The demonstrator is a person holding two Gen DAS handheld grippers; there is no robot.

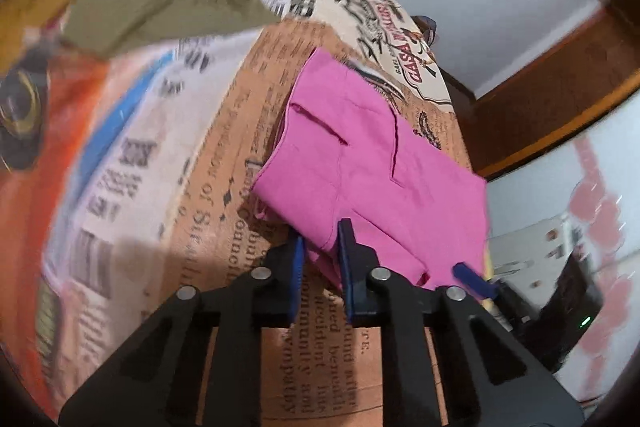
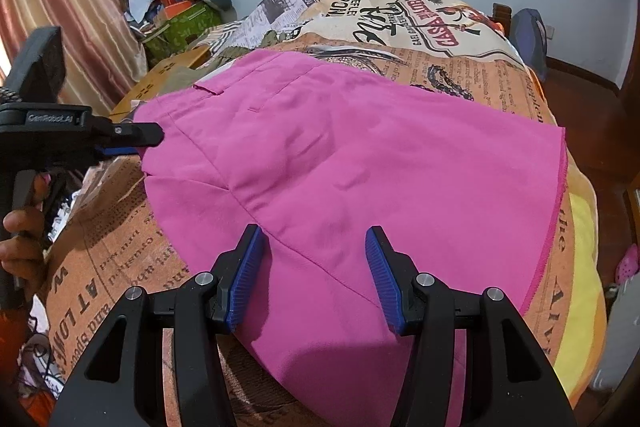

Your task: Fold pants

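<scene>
Left fingers (image 1: pixel 320 259) pinch the edge of the pink pants (image 2: pixel 340 163), which lie spread on the newsprint bedcover (image 2: pixel 500 83). Right fingers (image 2: pixel 314 275) hover spread, holding nothing. Risk: the one-sided pinch drags the slick fabric askew, skewing my fold.

Bed in newspaper-print cover (image 2: pixel 500 87), pink pants (image 2: pixel 360 167) lying folded on it

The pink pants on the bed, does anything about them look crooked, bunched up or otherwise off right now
Nothing stands out. The pink pants lie fairly flat on the newspaper-print bedspread, with only soft creases. The left gripper is pinching their edge, lifting it slightly, while the right gripper hangs open above the cloth.
</scene>
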